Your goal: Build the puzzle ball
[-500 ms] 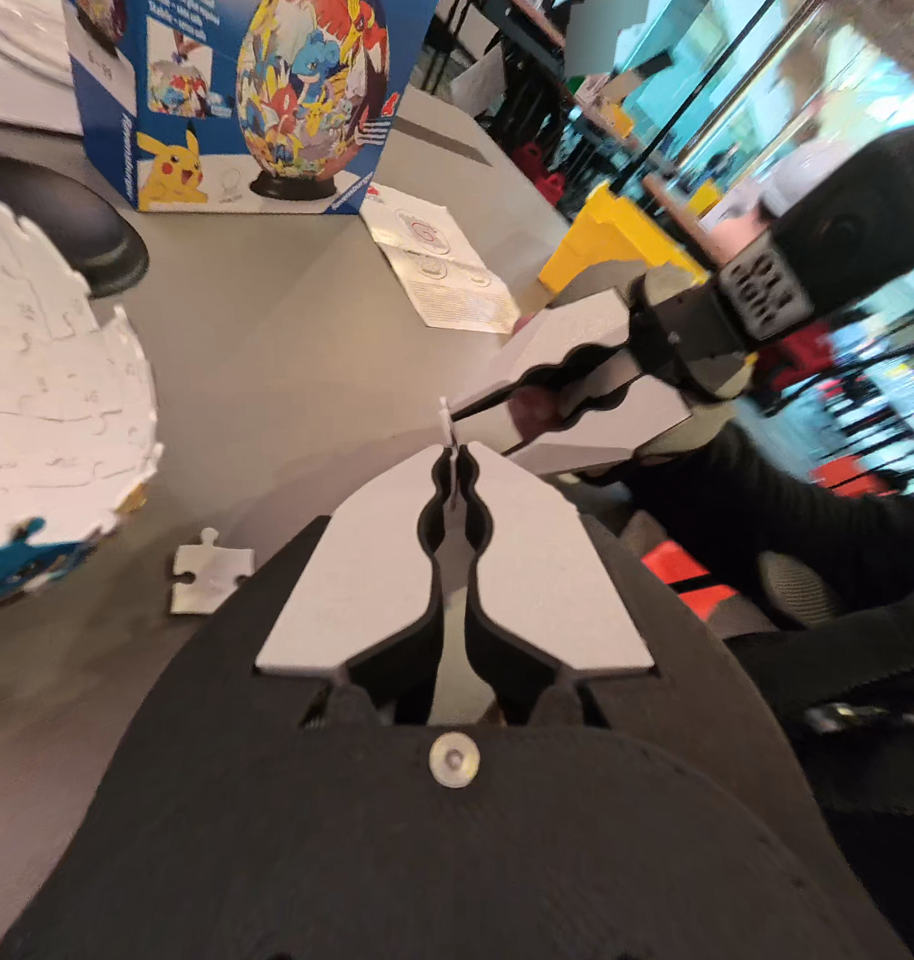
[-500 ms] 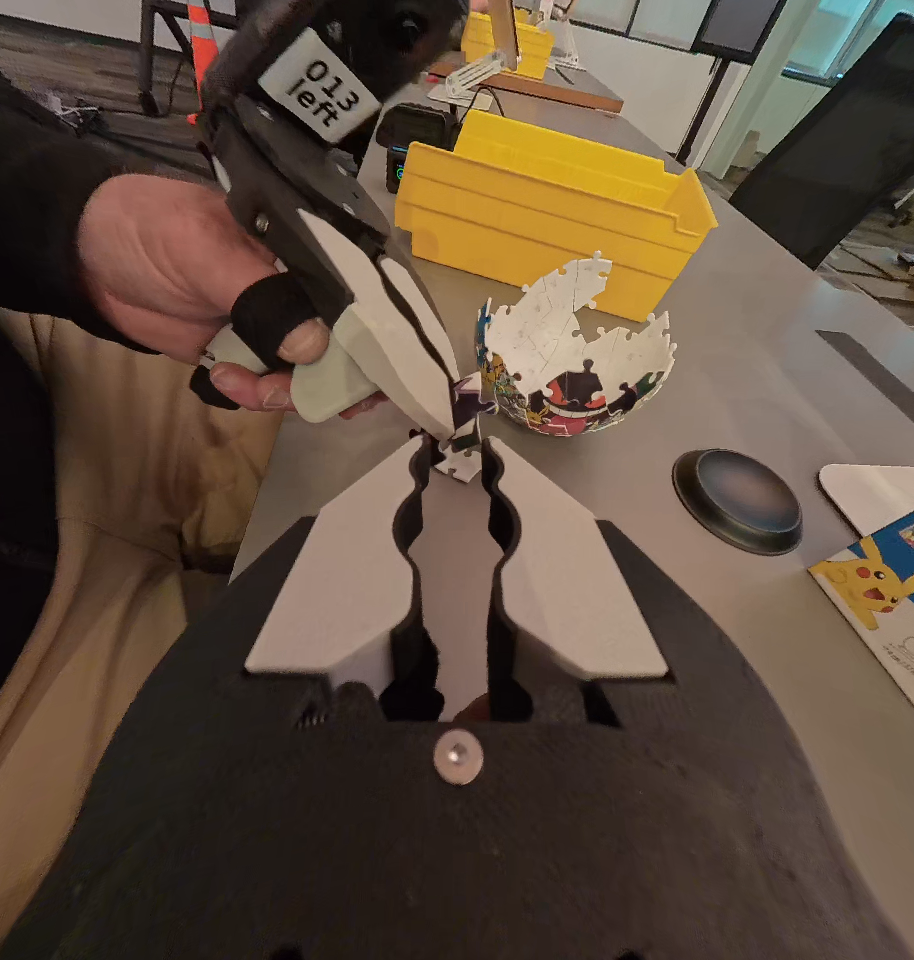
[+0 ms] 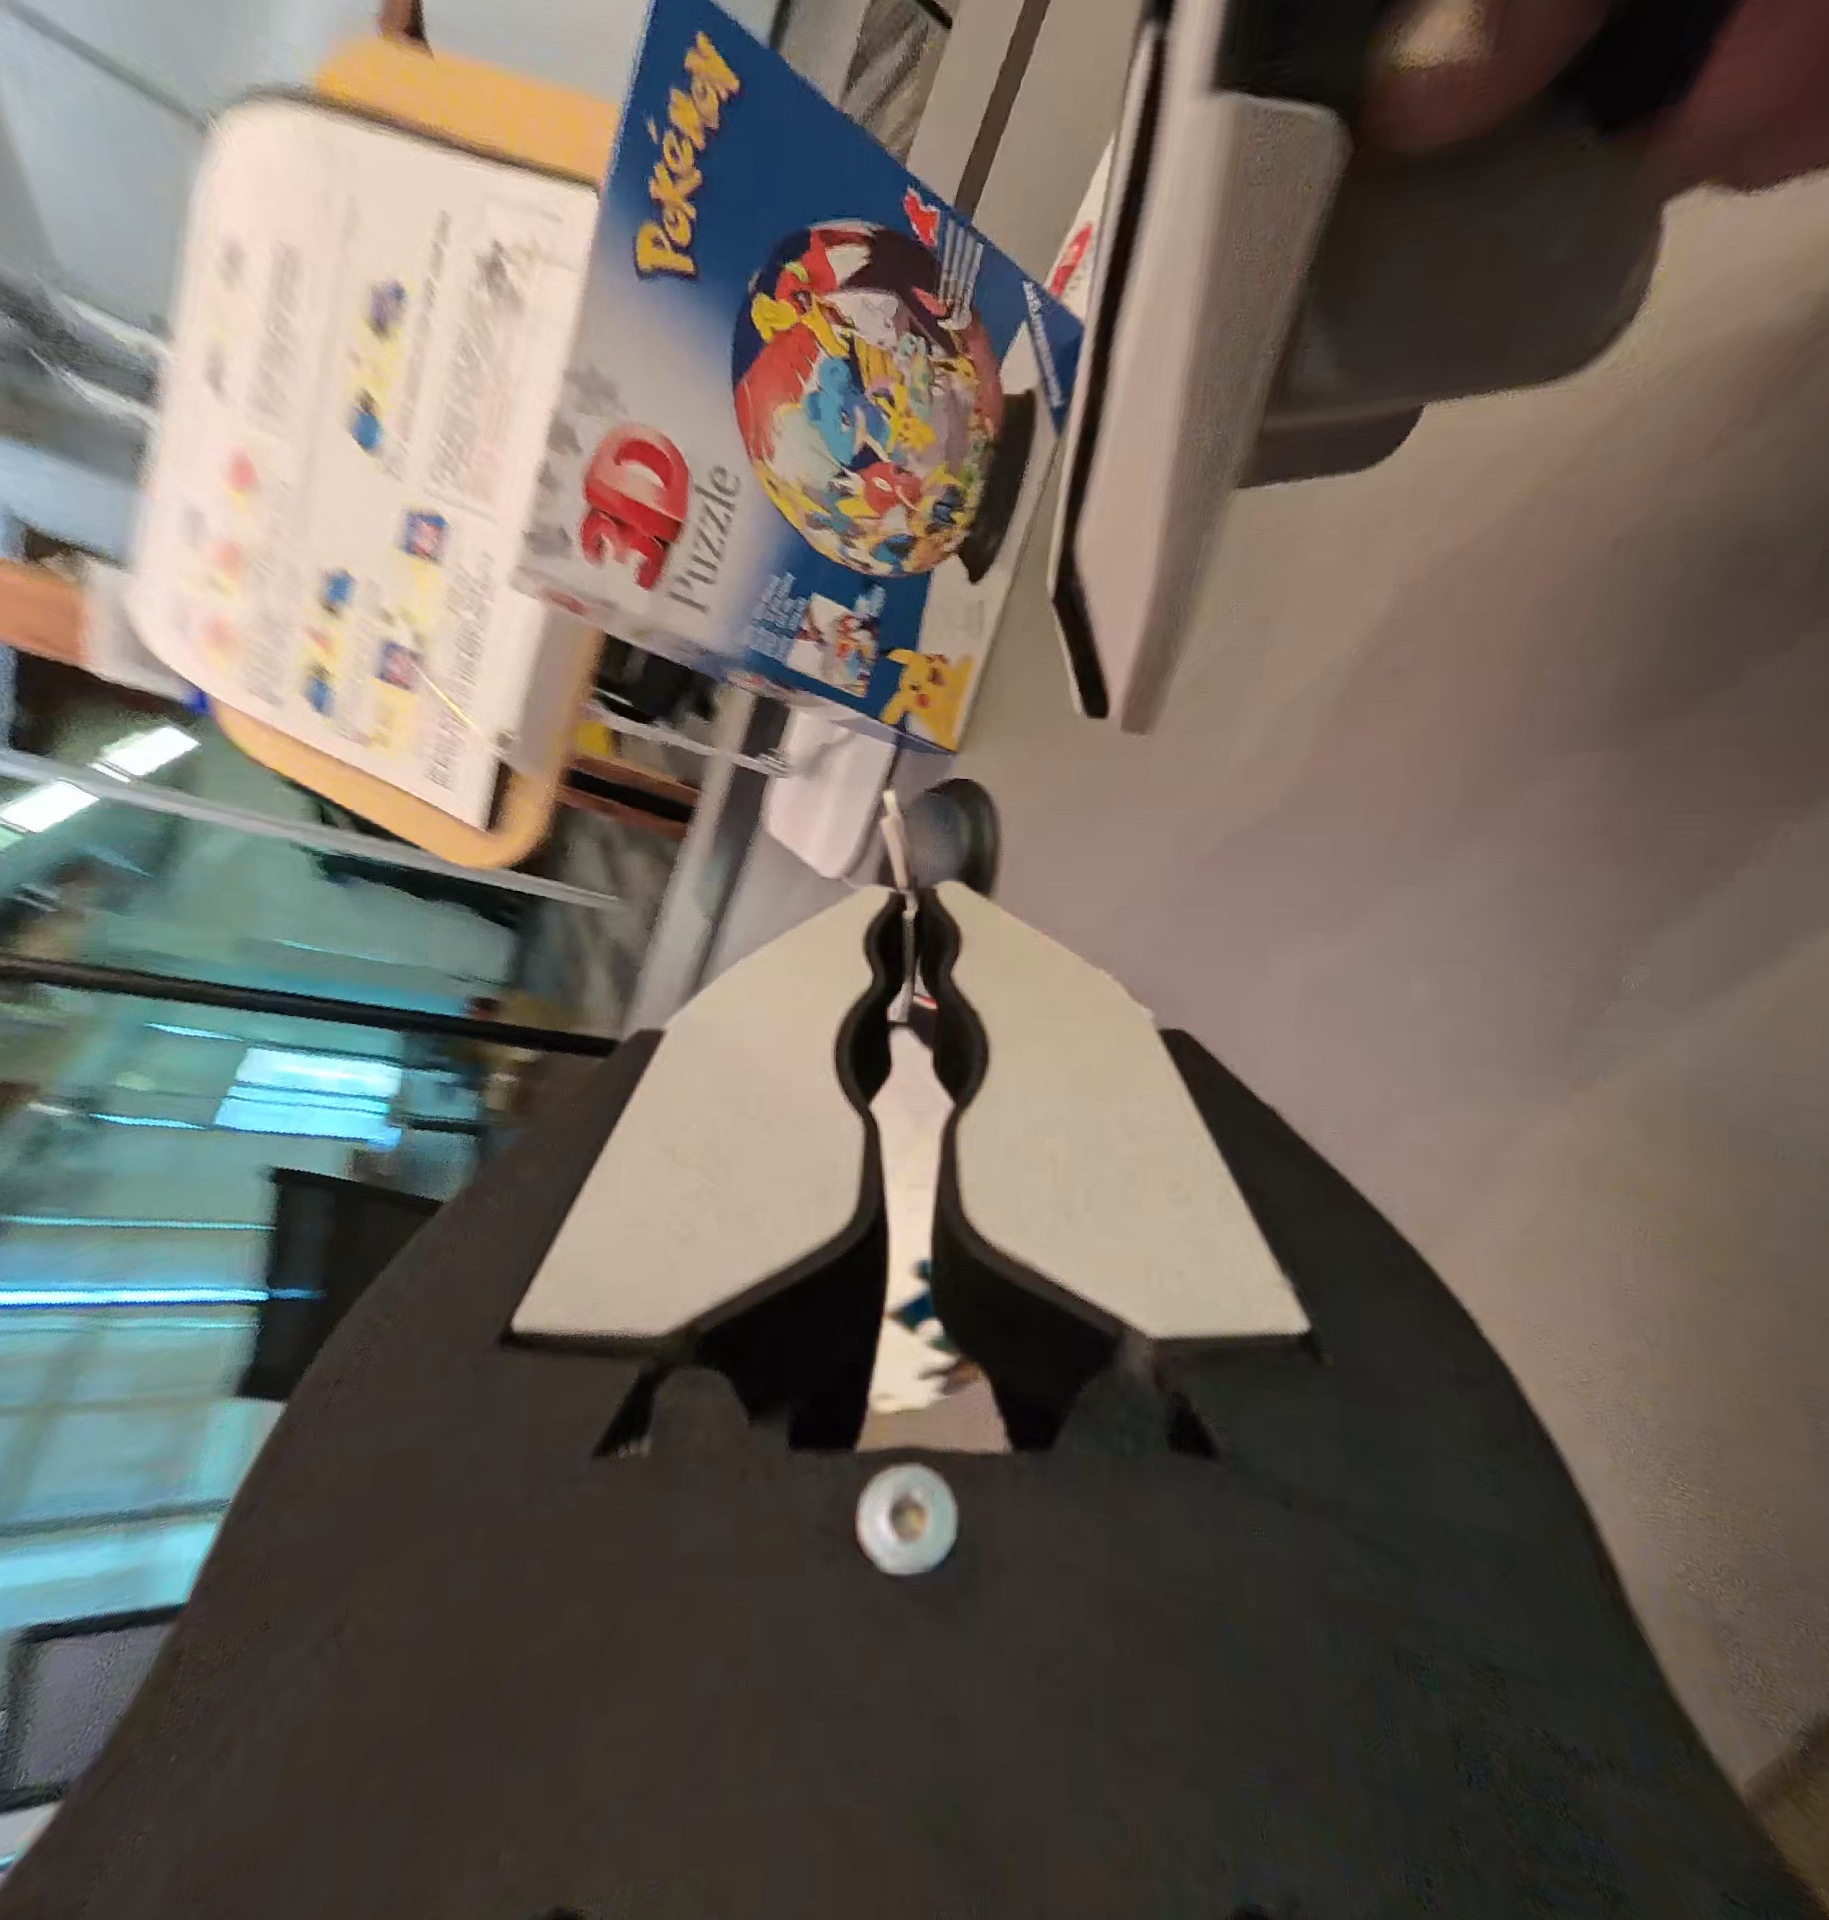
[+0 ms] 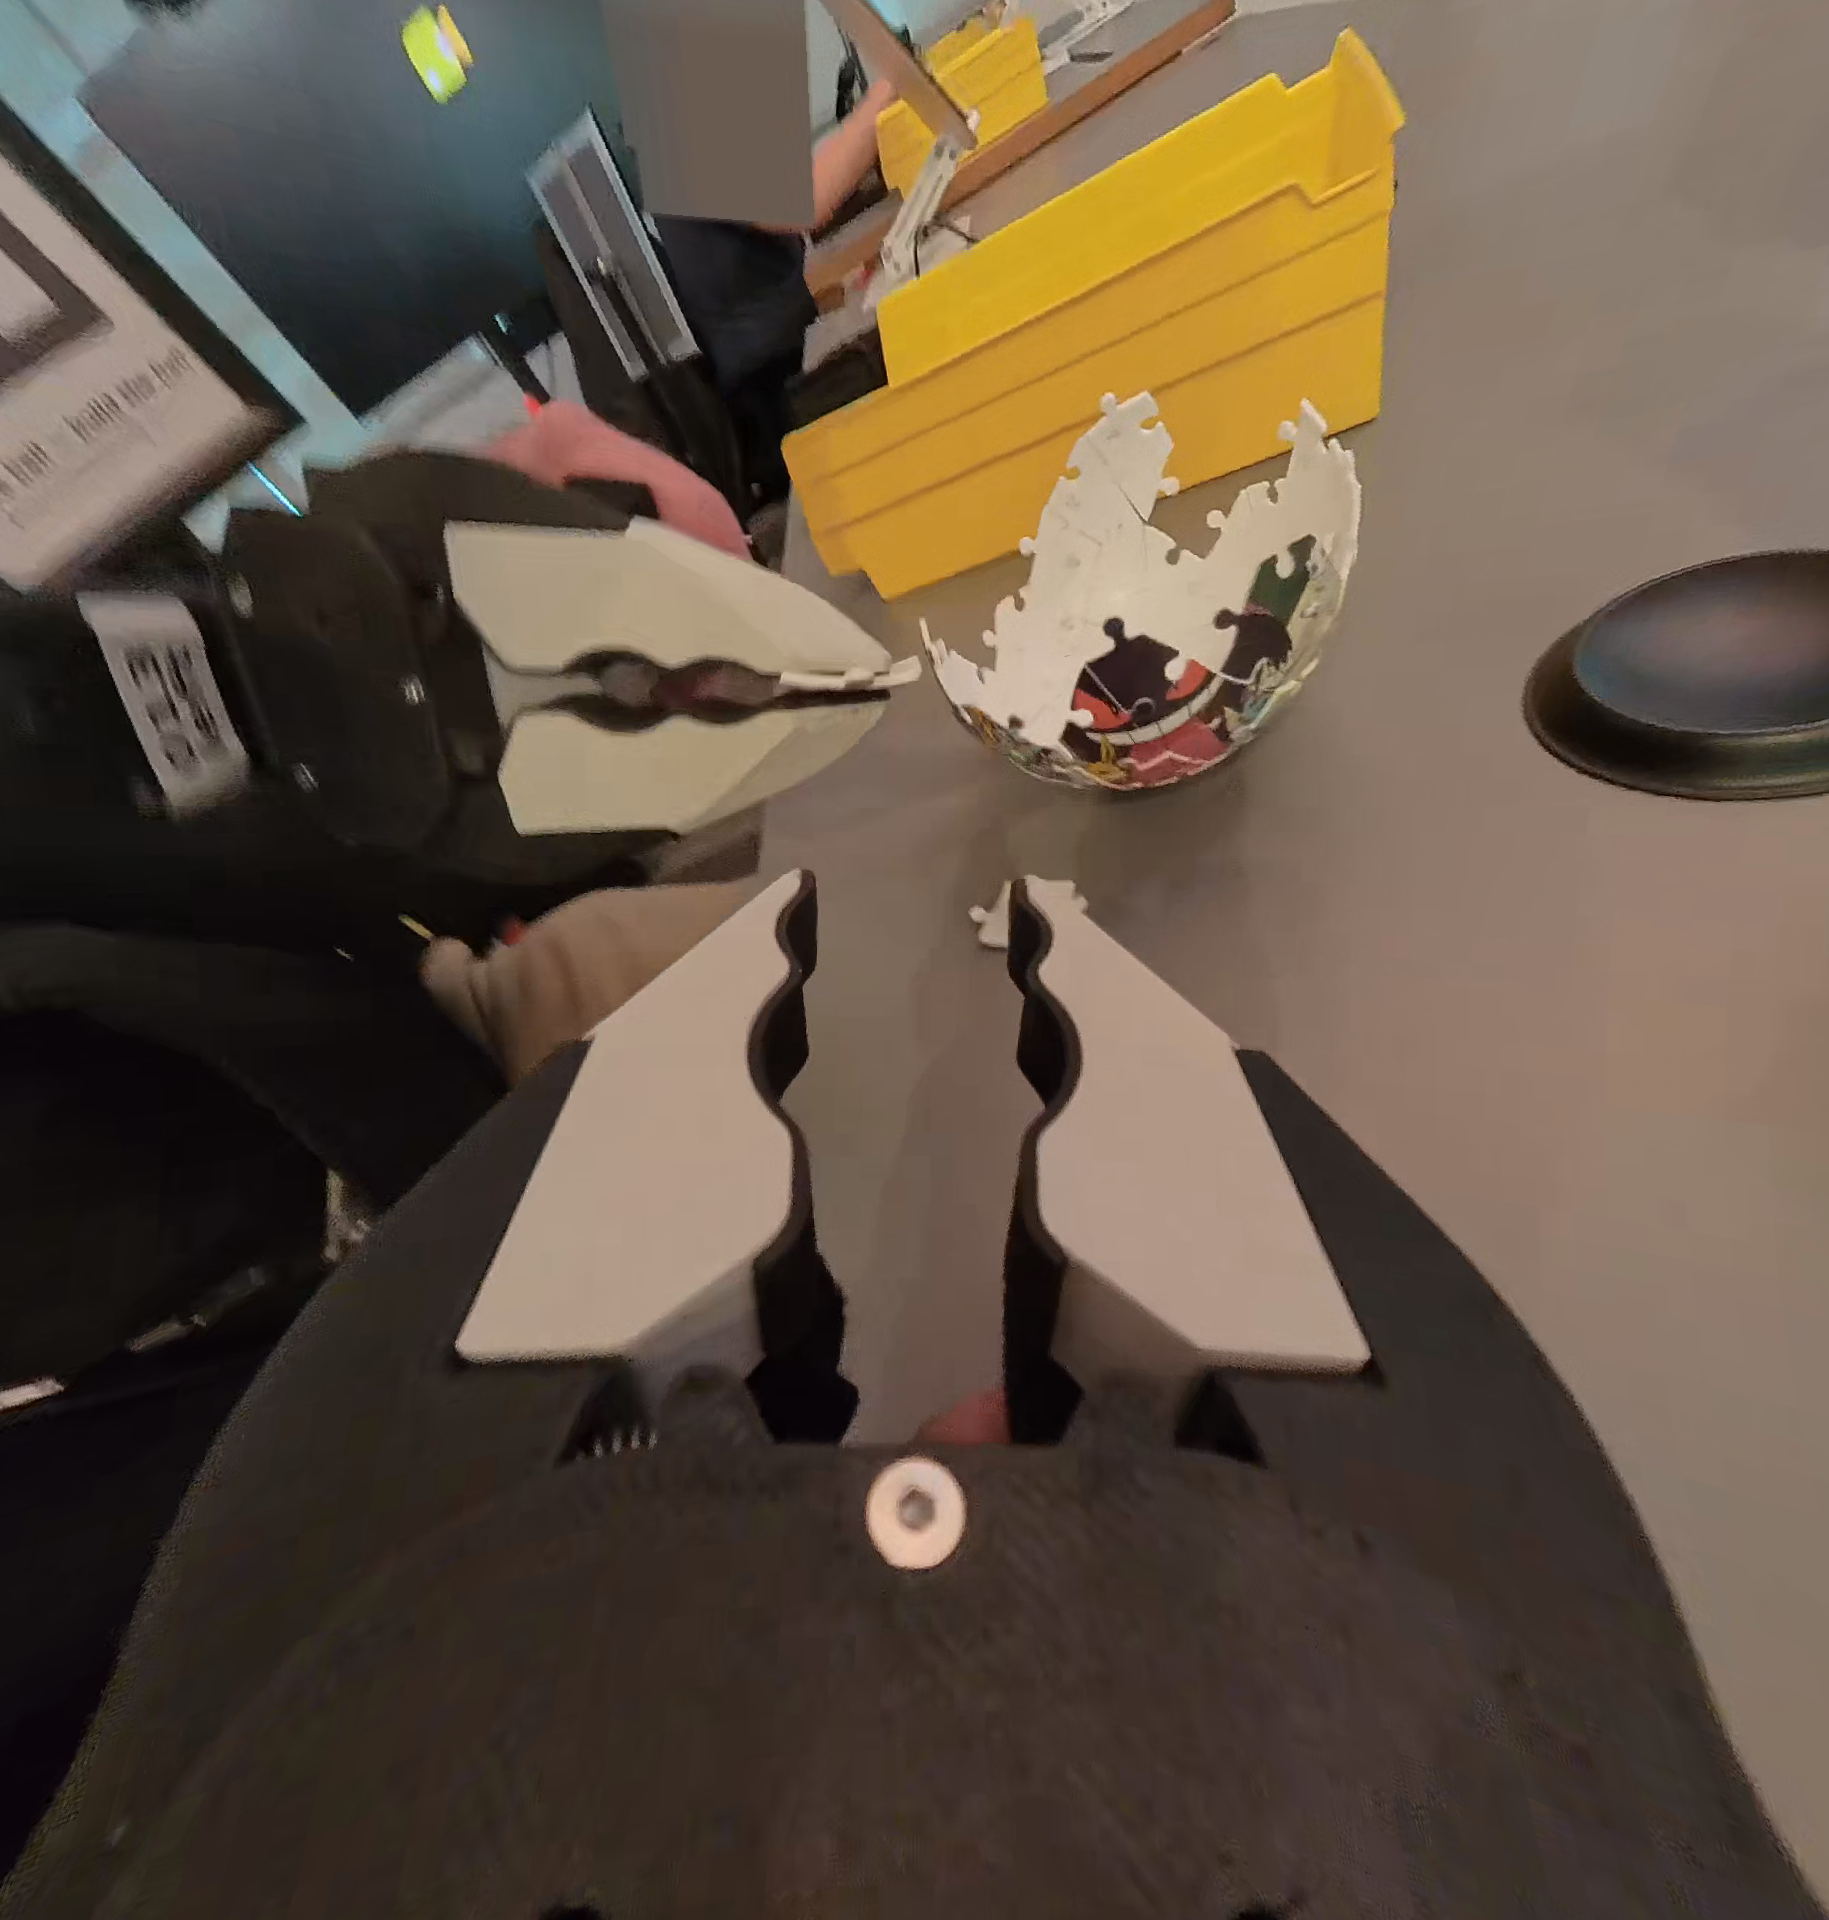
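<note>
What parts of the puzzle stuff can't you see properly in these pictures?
- Held puzzle piece: left wrist view shows it edge-on between the left gripper fingers, so its picture is hidden.
- Loose puzzle piece: right wrist view, partly behind a right gripper finger.
- Half-built puzzle ball: far outside hidden by its own curve.
- Puzzle box: blurred by motion.

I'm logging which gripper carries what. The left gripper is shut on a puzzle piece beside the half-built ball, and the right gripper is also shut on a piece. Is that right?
Not quite. The right gripper is open and holds nothing, as the right wrist view shows; a loose piece lies on the table by its fingers. The left gripper is indeed shut on a puzzle piece beside the half-built ball.
</note>
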`<state>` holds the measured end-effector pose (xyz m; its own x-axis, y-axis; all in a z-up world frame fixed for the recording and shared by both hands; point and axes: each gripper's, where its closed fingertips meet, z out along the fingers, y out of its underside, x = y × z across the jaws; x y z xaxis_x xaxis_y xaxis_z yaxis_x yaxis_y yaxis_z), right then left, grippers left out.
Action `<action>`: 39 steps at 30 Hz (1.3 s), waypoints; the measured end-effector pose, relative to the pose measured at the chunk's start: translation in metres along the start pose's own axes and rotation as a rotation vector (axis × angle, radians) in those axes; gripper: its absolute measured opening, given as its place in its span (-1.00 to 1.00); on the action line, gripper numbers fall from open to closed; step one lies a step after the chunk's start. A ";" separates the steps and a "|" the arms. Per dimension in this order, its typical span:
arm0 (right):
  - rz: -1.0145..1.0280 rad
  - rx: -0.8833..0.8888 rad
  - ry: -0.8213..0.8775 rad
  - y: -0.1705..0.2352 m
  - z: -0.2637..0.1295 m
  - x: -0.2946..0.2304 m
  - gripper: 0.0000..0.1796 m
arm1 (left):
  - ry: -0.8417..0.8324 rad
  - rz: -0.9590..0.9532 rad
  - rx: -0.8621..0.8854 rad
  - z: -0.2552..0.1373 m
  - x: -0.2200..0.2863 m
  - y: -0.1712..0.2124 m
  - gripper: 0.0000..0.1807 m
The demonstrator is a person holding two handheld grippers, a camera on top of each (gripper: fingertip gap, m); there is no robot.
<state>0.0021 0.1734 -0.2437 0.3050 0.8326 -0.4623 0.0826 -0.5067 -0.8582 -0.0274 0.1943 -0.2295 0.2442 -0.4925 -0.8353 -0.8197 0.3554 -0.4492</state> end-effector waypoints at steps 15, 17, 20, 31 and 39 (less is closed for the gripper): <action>0.354 0.151 -0.294 -0.031 0.015 -0.028 -0.91 | -0.175 0.529 0.148 -0.006 -0.013 -0.012 -0.97; 0.439 0.191 -0.346 -0.037 0.013 -0.028 -0.78 | -0.167 0.552 0.178 -0.007 -0.011 -0.015 -0.97; 0.474 0.185 -0.342 -0.031 0.015 -0.025 -0.94 | -0.169 0.585 0.214 -0.009 -0.008 -0.018 -0.97; 0.460 0.226 -0.302 -0.029 0.016 -0.021 -1.00 | -0.198 0.588 0.246 -0.011 -0.008 -0.019 -0.89; 0.386 0.221 -0.215 -0.028 0.010 -0.010 -1.00 | -0.163 0.310 0.233 -0.017 -0.014 -0.011 -0.81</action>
<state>-0.0128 0.1812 -0.2173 0.0687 0.6328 -0.7713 -0.2076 -0.7471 -0.6315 -0.0306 0.1839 -0.2080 0.0985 -0.2087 -0.9730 -0.7330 0.6461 -0.2128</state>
